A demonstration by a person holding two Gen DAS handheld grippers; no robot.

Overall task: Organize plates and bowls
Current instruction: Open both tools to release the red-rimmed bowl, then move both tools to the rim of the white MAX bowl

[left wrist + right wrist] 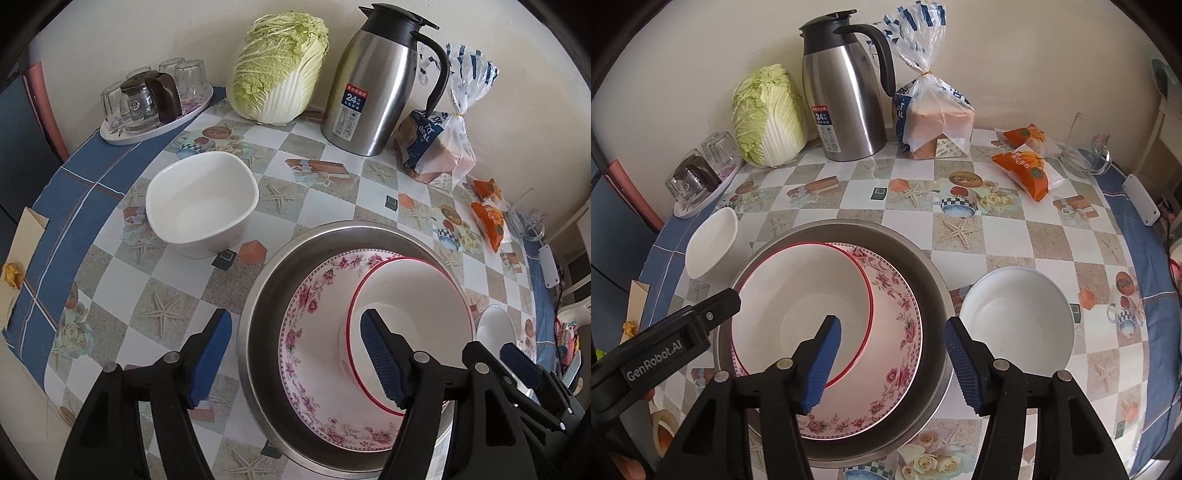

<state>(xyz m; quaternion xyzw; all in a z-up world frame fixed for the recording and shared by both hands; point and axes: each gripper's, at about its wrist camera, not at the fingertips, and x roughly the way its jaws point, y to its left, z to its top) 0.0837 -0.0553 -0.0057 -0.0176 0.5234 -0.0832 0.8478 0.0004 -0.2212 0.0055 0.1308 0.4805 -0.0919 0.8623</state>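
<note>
A steel basin (255, 306) (923, 266) stands on the tablecloth and holds a pink-flowered plate (306, 306) (897, 332). A red-rimmed white bowl (406, 295) (798, 295) is nested in the plate. My left gripper (295, 317) is open and astride the basin's left rim, one pad over the cloth and the other over the red-rimmed bowl, gripping nothing. My right gripper (891, 322) is open above the basin's right side, its pads pressing on nothing. A squarish white bowl (201, 206) (713, 243) stands left of the basin. A round white bowl (1015, 321) (495, 325) stands to the right.
Along the back wall are a cabbage (280, 66), a steel thermos jug (846, 96), a bagged loaf (934, 122) and a tray of glasses (155, 99). Orange snack packs (1023, 166) and a glass mug (1086, 151) lie at the back right. A white box (1141, 199) sits near the table's right edge.
</note>
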